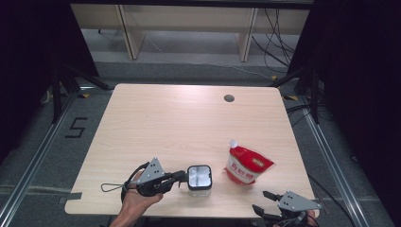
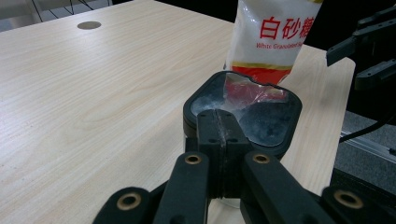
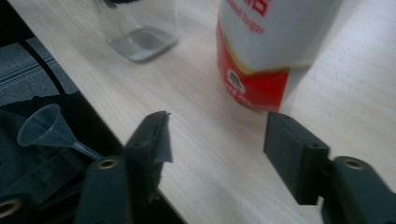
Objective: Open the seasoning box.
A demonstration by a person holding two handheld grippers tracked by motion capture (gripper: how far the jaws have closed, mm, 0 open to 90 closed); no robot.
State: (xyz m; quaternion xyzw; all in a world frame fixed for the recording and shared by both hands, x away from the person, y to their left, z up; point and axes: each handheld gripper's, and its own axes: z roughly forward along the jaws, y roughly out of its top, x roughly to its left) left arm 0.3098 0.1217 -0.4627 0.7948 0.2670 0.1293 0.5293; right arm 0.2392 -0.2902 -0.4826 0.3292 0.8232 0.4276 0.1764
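Left gripper (image 2: pixel 219 133) has its jaws pressed together on the rim of the black-lidded jar (image 1: pixel 199 178) near the table's (image 1: pixel 179 118) front edge, steadying it. Right gripper (image 3: pixel 217 140) hangs spread, empty, just short of the sugar pouch (image 1: pixel 247 165); next move likely calls for gripping it

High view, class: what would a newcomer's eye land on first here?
The red-and-white bag of white granulated sugar stands out on the pale wooden table, right of centre near the front edge. Just left of it, the left hand-held gripper is shut on the black rim of a clear square jar. The right hand-held gripper waits open at the front right corner.
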